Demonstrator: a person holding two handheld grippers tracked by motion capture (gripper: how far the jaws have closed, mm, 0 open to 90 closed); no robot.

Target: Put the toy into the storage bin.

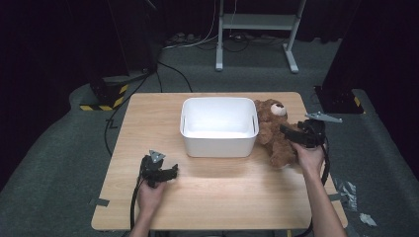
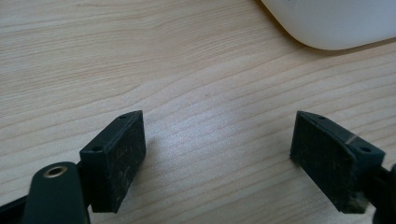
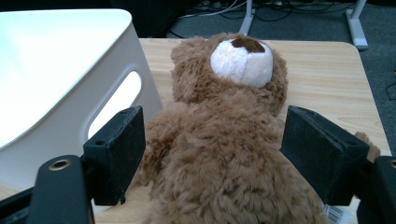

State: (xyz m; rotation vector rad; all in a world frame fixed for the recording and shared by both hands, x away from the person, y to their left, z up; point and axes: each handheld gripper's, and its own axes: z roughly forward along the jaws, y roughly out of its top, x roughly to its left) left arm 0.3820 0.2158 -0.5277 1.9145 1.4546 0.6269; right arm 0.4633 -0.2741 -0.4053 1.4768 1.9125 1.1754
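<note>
With its jaws spread around the teddy bear (image 3: 224, 154) mid-frame, the right gripper (image 3: 212, 156) should close squarely on the torso, while the left gripper (image 2: 219, 158) waits open over bare table (image 2: 140, 56).

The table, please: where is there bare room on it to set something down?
Bare wood on the table spans the near edge between the left gripper and right forearm, plus the strip left of the white bin. It is crowded where the teddy bear lies between the bin and the right gripper.

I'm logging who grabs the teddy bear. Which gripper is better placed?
Right. The right gripper has its open jaws on either side of the teddy bear; the left gripper sits over bare table, short of the white bin.
</note>
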